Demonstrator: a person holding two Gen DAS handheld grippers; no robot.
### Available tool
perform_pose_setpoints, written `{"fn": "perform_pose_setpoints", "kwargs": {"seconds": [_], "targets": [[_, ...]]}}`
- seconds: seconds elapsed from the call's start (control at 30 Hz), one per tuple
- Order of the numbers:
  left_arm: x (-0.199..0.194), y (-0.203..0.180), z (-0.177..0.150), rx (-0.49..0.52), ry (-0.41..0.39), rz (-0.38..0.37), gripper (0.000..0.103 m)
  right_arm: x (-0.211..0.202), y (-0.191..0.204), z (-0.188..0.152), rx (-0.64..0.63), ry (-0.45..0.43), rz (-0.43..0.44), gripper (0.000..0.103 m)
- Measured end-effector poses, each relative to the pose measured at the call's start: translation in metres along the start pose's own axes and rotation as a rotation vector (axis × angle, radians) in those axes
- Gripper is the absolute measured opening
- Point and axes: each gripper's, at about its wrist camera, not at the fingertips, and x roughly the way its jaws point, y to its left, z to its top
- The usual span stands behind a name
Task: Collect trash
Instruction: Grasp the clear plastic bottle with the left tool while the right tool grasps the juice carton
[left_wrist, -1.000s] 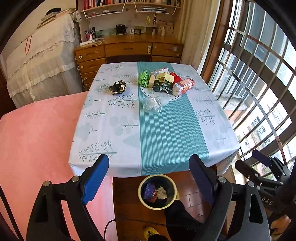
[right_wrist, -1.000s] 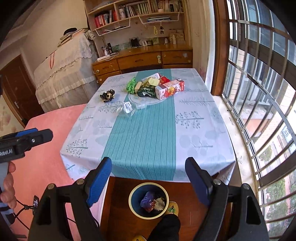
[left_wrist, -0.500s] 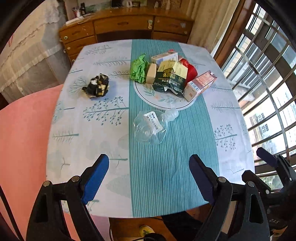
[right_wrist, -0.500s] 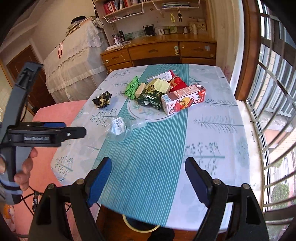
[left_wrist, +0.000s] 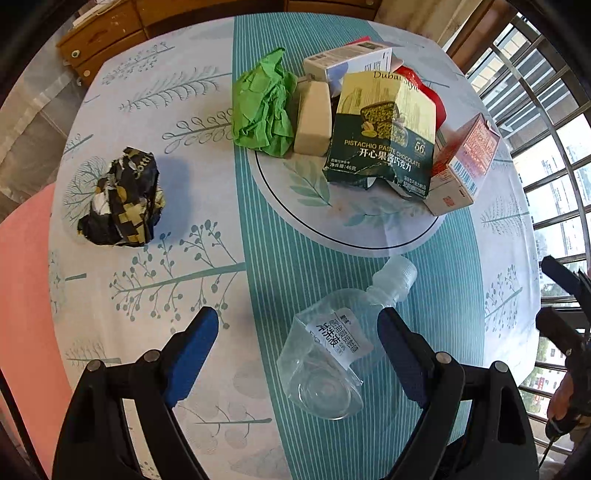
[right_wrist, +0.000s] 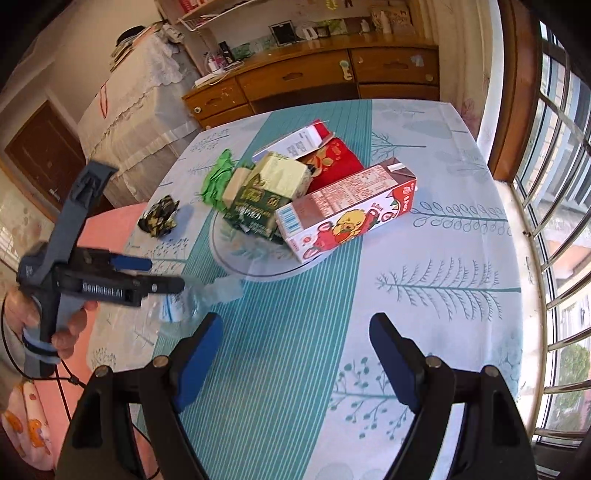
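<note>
— On the table (left_wrist: 147, 92), what do we see on the round mat (left_wrist: 314, 221)?
— Cartons: a green chocolate box (left_wrist: 384, 136) and a red milk carton (right_wrist: 347, 214).
— Our grippers?
— Left gripper (left_wrist: 299, 332) gapes wide above the clear bottle (left_wrist: 332, 354); right gripper (right_wrist: 295, 332) wide, empty.

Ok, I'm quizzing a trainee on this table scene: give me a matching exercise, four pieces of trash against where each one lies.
Things:
1. clear bottle
2. black and gold wrapper
3. green paper
4. red juice carton

Places:
A. alone on the cloth's pale part, apart from the pile
B. between the open left gripper's fingers
C. the pile's window side
D. against the beige block

Pairs: 1-B, 2-A, 3-D, 4-C
</note>
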Motion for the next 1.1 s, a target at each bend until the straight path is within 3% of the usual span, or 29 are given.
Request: {"fn": "perform_pose_setpoints", "kwargs": {"seconds": [0.27, 0.53, 0.77, 0.8, 1.1], "targets": [[0.014, 0.003, 0.006, 0.038, 0.003, -0.097, 0.085, 0.012, -0.005, 0.025, -0.004, -0.003, 0.010, 0.082], [0.022, -0.003, -0.013, 0.109, 0.038, -0.177, 0.070, 0.020, -0.002, 0.039, 0.007, 0.005, 0.008, 0.082], [0.024, -0.021, -0.028, 0.069, 0.042, -0.260, 0.050, 0.034, -0.012, 0.059, 0.126, 0.029, -0.027, 0.082], [0.023, -0.024, -0.030, 0.065, 0.038, -0.262, 0.046, 0.036, -0.015, 0.062, 0.153, 0.031, -0.037, 0.082], [0.022, -0.052, -0.045, 0.010, 0.004, -0.155, 0.044, 0.072, -0.044, 0.089, 0.407, 0.070, -0.146, 0.082]]}}
